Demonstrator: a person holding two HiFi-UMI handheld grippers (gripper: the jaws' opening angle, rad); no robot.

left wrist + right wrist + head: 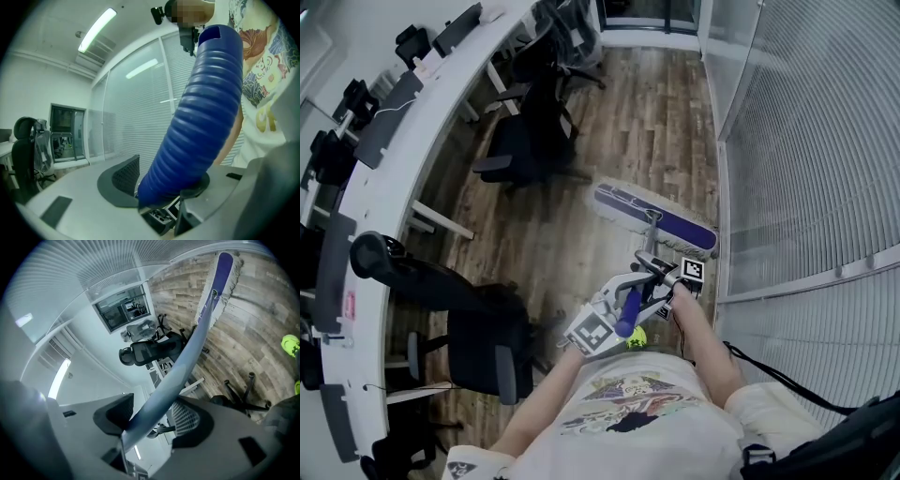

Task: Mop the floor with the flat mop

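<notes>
The flat mop's purple head (656,217) lies on the wooden floor close to the glass wall, at the end of a pale pole (653,234). My left gripper (619,317) is shut on the mop's blue ribbed grip (197,117), which fills the space between its jaws in the left gripper view. Just ahead of it, my right gripper (664,274) is shut on the pale pole (187,352). In the right gripper view the pole runs out from between the jaws to the mop head (220,282).
A long curved white desk (403,150) runs down the left, with black office chairs (525,141) (478,337) beside it. A glass wall with blinds (806,169) stands on the right. A yellow-green shoe (636,337) shows below the grippers.
</notes>
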